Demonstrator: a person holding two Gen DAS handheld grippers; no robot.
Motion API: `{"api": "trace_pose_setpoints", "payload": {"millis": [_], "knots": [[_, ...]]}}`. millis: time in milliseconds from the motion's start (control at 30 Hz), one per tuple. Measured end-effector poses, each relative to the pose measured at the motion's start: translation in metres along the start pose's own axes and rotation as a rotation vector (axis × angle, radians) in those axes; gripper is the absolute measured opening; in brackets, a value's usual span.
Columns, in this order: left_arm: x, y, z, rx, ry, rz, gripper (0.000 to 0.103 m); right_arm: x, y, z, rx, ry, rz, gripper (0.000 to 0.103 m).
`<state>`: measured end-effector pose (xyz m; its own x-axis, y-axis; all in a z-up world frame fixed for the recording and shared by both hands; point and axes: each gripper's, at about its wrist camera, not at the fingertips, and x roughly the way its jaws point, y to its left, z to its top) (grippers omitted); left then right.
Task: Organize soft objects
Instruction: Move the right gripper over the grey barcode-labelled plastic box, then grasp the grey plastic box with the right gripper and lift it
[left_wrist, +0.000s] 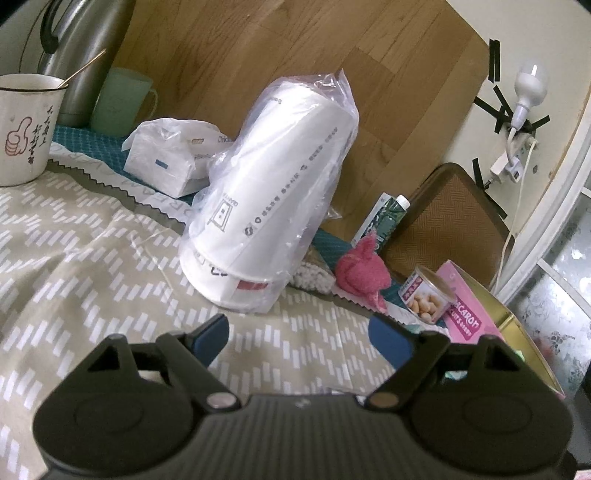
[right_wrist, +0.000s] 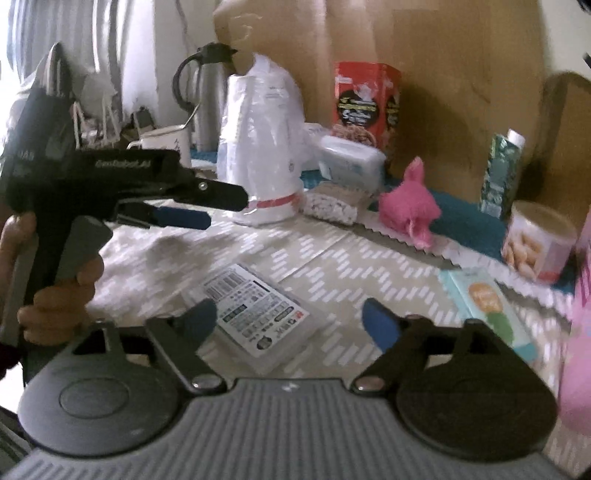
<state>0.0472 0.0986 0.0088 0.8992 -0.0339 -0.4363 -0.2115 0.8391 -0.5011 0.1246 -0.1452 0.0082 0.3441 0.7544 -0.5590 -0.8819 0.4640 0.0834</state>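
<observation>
I see the fuzzy pink plush toy (right_wrist: 410, 210) lying at the desk's far edge beside the knitted white pad (right_wrist: 330, 205) | left tongs (left_wrist: 299, 332) released over the beige patterned cloth (left_wrist: 92, 266), nothing between | right tongs (right_wrist: 290, 321) released above the flat clear printed packet (right_wrist: 258, 314)

Bagged cups (left_wrist: 273, 192) stand left of plush toy (left_wrist: 360, 271), tissue pack (left_wrist: 166, 162) behind
</observation>
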Motion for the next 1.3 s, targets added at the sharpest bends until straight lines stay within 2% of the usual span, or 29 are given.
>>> {"api": "trace_pose_setpoints", "payload": {"millis": [100, 133, 200, 267, 367, 467, 633, 700, 767, 1033, 1133, 1200, 1300], "knots": [[0.000, 0.000, 0.000, -0.003, 0.001, 0.002, 0.086, 0.013, 0.005, 0.004, -0.066, 0.014, 0.010, 0.091], [0.001, 0.001, 0.000, -0.004, 0.003, 0.003, 0.086, 0.017, 0.006, 0.005, -0.071, 0.009, 0.019, 0.093], [0.001, 0.001, 0.000, -0.006, 0.006, 0.005, 0.086, 0.024, 0.003, 0.008, -0.041, 0.021, 0.059, 0.090], [0.002, 0.001, 0.000, -0.007, 0.009, 0.005, 0.086, 0.024, -0.002, 0.010, 0.026, 0.036, 0.126, 0.061], [0.003, 0.001, 0.000, -0.007, 0.016, 0.003, 0.086, 0.018, 0.000, 0.008, 0.051, 0.032, 0.120, 0.046], [0.003, 0.002, 0.000, -0.007, 0.019, 0.003, 0.087, 0.004, -0.002, -0.001, 0.129, 0.037, 0.120, 0.040], [0.004, 0.003, 0.000, -0.016, 0.026, 0.006, 0.087, -0.017, 0.008, -0.017, 0.115, 0.016, 0.120, 0.042], [0.003, 0.003, 0.000, -0.021, 0.024, 0.010, 0.087, -0.024, 0.013, -0.020, 0.077, -0.001, 0.103, 0.048], [0.002, 0.003, 0.000, -0.023, 0.023, 0.015, 0.087, -0.030, 0.017, -0.021, 0.039, -0.026, 0.077, 0.066], [0.003, 0.000, -0.001, -0.012, 0.027, 0.033, 0.087, -0.029, 0.028, -0.023, -0.021, -0.027, 0.076, 0.084], [0.004, 0.000, -0.001, -0.008, 0.031, 0.034, 0.087, -0.016, 0.031, -0.028, -0.026, 0.030, 0.051, 0.083], [0.004, 0.001, -0.001, -0.006, 0.034, 0.033, 0.087, -0.017, 0.030, -0.027, -0.028, 0.027, 0.045, 0.062], [0.005, 0.000, -0.001, -0.003, 0.037, 0.032, 0.087, -0.019, 0.028, -0.028, -0.006, 0.023, 0.047, 0.060]]}}
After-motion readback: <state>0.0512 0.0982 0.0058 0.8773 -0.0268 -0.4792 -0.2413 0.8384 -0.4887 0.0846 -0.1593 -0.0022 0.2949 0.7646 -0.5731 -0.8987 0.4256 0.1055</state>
